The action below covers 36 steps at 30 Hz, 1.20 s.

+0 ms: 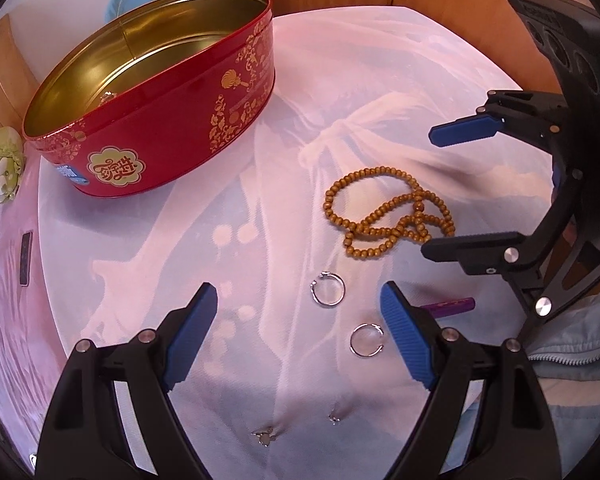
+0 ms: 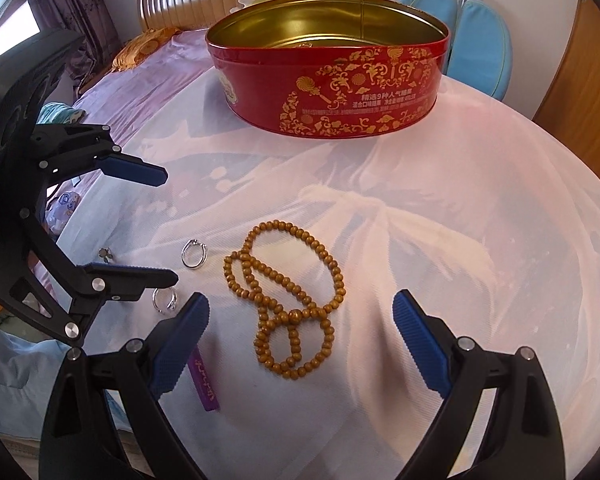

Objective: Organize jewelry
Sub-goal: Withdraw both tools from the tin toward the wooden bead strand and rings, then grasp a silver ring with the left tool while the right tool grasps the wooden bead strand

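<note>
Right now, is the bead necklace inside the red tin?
No, the bead necklace lies on the white cloth, in front of the red tin.

The tin (image 2: 328, 80) stands at the far side of the cloth (image 2: 480, 240), open at the top. The bead string (image 2: 288, 300) lies nearer, coiled, well apart from the tin. Two rings (image 1: 327, 288) (image 1: 366, 339) lie left of the beads, one nearer than the other. A small stick (image 2: 204, 380) lies near the nearer ring. Two small pieces (image 1: 265, 437) (image 1: 333, 419) lie at the cloth's near edge, apart from the rings.
</note>
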Each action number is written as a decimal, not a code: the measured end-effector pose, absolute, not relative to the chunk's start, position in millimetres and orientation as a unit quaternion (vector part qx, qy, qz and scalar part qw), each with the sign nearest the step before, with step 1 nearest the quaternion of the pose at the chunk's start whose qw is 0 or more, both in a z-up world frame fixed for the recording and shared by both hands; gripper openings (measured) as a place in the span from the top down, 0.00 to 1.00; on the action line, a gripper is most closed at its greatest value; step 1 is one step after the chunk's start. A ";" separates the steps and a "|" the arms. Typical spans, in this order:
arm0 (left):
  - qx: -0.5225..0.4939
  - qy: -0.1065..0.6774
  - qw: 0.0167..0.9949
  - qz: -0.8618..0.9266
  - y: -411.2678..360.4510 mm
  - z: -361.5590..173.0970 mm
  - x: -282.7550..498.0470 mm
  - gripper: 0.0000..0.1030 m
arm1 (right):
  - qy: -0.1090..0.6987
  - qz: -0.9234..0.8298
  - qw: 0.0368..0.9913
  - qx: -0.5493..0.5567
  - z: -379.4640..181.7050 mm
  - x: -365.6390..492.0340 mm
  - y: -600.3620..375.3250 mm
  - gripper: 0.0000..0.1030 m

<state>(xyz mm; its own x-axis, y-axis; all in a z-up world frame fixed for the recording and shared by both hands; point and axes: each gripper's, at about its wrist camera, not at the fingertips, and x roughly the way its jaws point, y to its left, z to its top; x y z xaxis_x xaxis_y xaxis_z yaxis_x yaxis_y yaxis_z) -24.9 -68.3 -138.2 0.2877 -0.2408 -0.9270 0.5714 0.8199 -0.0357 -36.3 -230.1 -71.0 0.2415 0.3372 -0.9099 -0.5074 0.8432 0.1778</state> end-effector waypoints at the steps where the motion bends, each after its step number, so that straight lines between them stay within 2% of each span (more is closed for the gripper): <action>1: 0.154 0.539 0.787 -0.257 -67.8 -138.6 -24.4 0.21 | 0.554 0.269 0.784 -0.078 -71.4 -36.1 -229.3 0.09; 24: 0.157 0.537 0.792 -0.245 -74.1 -161.6 -17.0 0.21 | 0.566 0.243 0.781 -0.104 -92.6 -43.7 -227.6 0.09; 25: 0.161 0.534 0.794 -0.241 -74.2 -162.0 -17.2 0.24 | 0.561 0.243 0.784 -0.112 -93.0 -46.3 -226.3 0.11; 26: 0.162 0.526 0.799 -0.244 -73.9 -160.6 -18.9 0.30 | 0.549 0.251 0.788 -0.123 -91.3 -50.2 -224.1 0.25; 27: 0.163 0.517 0.802 -0.251 -73.6 -157.9 -20.8 0.56 | 0.539 0.262 0.790 -0.125 -88.2 -52.8 -222.1 0.55; 28: 0.162 0.514 0.803 -0.256 -73.7 -155.3 -21.2 0.80 | 0.538 0.267 0.790 -0.126 -85.8 -53.8 -219.6 0.73; 29: 0.153 0.519 0.800 -0.257 -72.3 -154.9 -19.5 0.81 | 0.544 0.267 0.785 -0.127 -84.8 -53.2 -217.7 0.89; 36: 0.128 0.527 0.798 -0.264 -65.5 -156.0 -19.1 0.81 | 0.553 0.268 0.782 -0.107 -83.6 -49.7 -222.5 0.89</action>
